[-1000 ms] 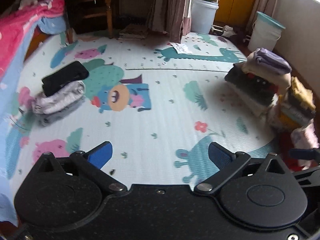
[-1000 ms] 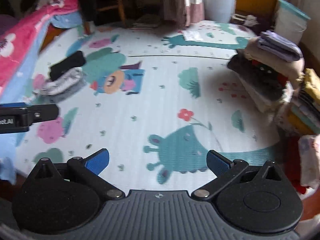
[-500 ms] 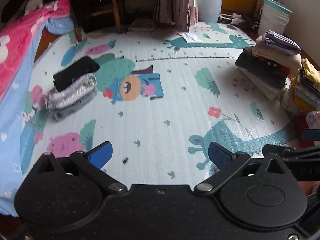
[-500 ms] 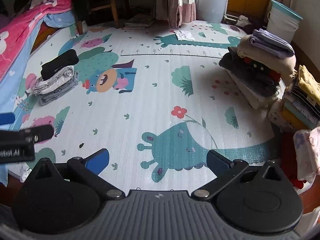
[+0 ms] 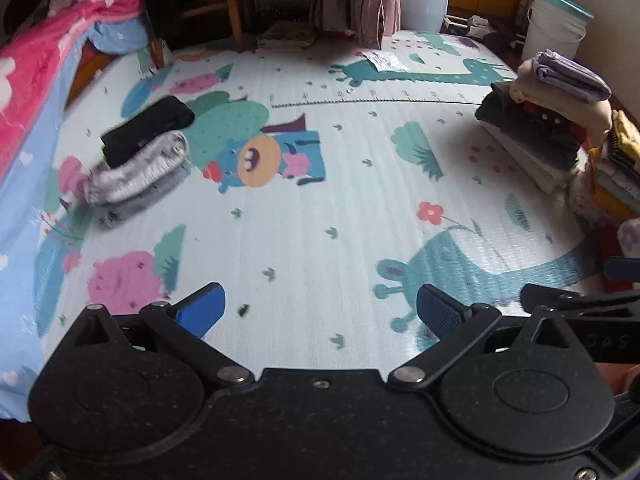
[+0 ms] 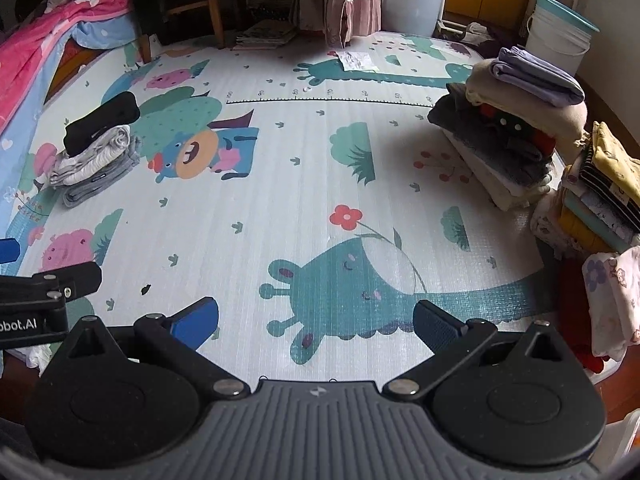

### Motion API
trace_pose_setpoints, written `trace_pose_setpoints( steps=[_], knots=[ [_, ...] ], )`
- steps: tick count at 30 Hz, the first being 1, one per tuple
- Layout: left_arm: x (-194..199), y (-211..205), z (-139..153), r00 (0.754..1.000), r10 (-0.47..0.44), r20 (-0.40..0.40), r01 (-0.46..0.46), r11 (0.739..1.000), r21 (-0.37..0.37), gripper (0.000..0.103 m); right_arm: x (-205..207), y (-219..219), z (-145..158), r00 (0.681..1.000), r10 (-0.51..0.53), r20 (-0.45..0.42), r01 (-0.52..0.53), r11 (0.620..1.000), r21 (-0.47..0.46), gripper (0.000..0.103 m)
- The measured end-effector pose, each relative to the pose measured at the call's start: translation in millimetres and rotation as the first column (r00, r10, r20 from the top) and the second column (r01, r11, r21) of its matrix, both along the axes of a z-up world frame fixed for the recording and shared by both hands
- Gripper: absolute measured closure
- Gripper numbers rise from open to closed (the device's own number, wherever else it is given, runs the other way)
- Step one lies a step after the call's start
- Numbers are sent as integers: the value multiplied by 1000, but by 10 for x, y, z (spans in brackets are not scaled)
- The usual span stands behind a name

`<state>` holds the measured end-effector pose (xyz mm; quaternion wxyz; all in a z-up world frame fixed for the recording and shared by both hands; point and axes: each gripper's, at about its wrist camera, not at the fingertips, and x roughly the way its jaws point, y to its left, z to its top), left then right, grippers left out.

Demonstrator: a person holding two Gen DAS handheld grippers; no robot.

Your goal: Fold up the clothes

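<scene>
Left gripper (image 5: 320, 310) and right gripper (image 6: 316, 322) both released, empty, above play mat (image 6: 280, 184).

The pile of clothes (image 6: 600, 200) on your right is cut off by the frame edge. The folded stack (image 5: 140, 156) appears blurred in the left wrist view.

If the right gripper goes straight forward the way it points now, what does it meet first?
Probably the play mat. The open right gripper holds nothing and points down over bare mat; the clothes piles lie off to the sides. Depth is unclear.
</scene>
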<state>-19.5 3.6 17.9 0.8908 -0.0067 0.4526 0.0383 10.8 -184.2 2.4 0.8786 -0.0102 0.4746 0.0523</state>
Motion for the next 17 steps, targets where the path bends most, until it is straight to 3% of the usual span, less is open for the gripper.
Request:
trace_pose_setpoints(
  steps=[17],
  knots=[
    [-27, 0, -7, 1000, 7, -11, -8, 999, -48, 0, 31, 96, -40, 999, 17, -32, -16, 1000, 4, 0]
  ],
)
